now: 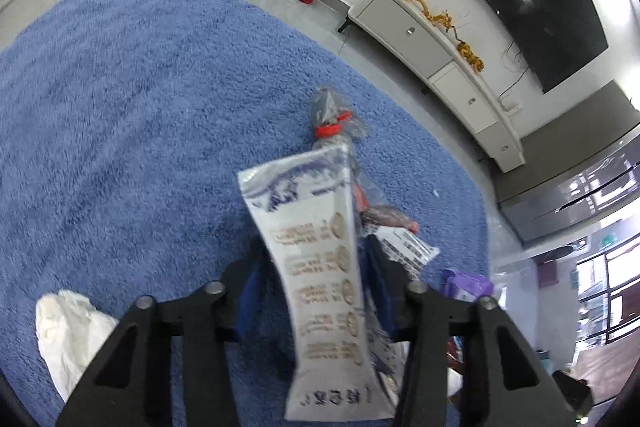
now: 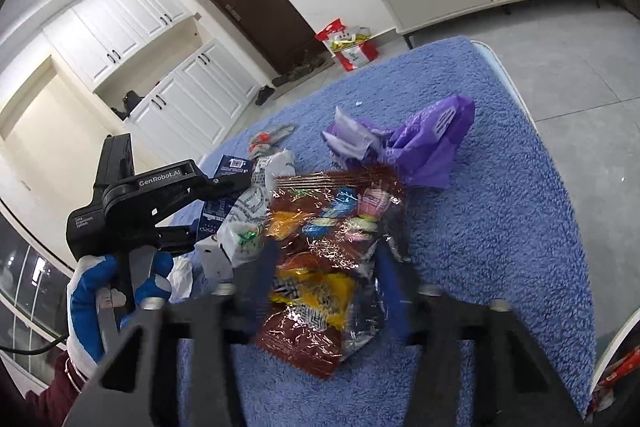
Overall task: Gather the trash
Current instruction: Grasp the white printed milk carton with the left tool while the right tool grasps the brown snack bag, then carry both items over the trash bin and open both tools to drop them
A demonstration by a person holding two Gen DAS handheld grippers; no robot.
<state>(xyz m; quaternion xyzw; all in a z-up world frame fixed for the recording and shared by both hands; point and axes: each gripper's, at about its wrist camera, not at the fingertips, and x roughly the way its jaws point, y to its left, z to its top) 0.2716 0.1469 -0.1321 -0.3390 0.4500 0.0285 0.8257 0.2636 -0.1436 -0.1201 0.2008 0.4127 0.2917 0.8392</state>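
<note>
Wrappers in both grippers. Left gripper [image 1: 316, 251] fingers narrow, clamped on white printed pouch [image 1: 320, 267]; its long axis runs along the fingers, sticking out past the tips. Crumpled bottle [image 1: 334, 119] lies beyond the tips on blue rug [image 1: 140, 99], nearer the left hand. Right gripper [image 2: 326, 267] fingers narrow, pinching brown candy bag [image 2: 320, 247]. Purple bag [image 2: 424, 139] ahead-right of the tips.
</note>
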